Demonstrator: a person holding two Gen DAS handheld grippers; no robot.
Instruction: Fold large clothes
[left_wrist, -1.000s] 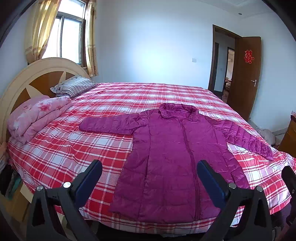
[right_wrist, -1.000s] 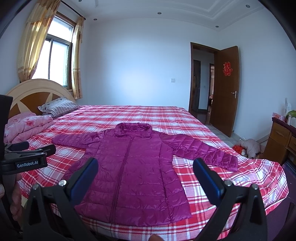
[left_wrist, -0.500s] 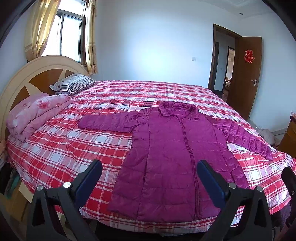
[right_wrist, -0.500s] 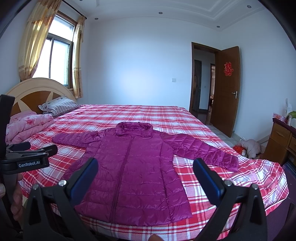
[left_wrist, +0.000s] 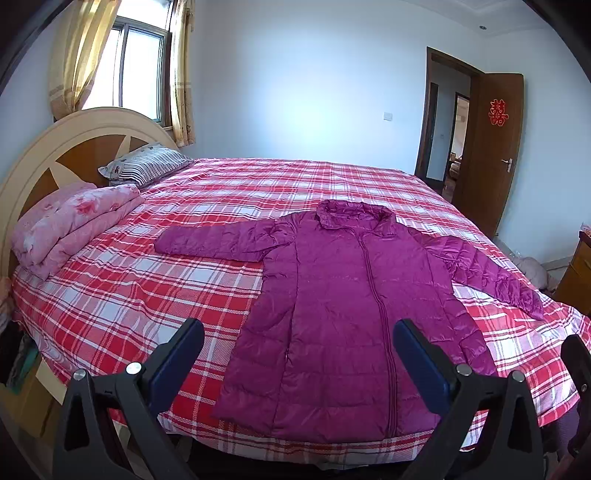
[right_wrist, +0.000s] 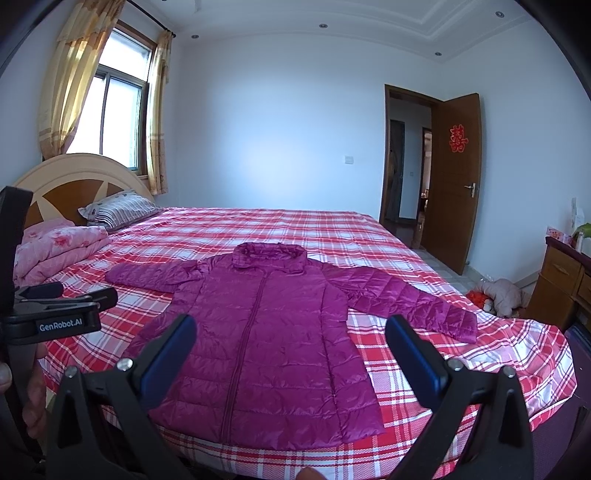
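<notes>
Left wrist view: my left gripper (left_wrist: 298, 354) is spread wide with nothing between its dark blue pads (left_wrist: 176, 354), hanging in the air above the near edge of the bed (left_wrist: 122, 295). Through the gap I see the purple padded coat (left_wrist: 343, 306), which lies flat and face up on the red and white checked bedspread, hem toward me, collar toward the far wall, zip closed down the middle. Both sleeves stretch out to the sides.

From the right wrist view, my right gripper (right_wrist: 291, 347) is equally spread and empty, also short of the coat (right_wrist: 266, 332) and not touching it. At the left edge of this view the body of my other tool shows, with my hand (right_wrist: 35, 398) around its handle.

Further out, a folded pink floral quilt (left_wrist: 70, 225) and a striped pillow (left_wrist: 146, 168) rest by the rounded headboard (left_wrist: 70, 147) on the left. A curtained window (right_wrist: 114, 118) sits behind it. On the right a brown door (right_wrist: 456, 177) stands open, carrying a red paper ornament, and a wooden cabinet (right_wrist: 565, 273) stands in the corner with a soft toy (right_wrist: 502, 291) on the floor beside it.
</notes>
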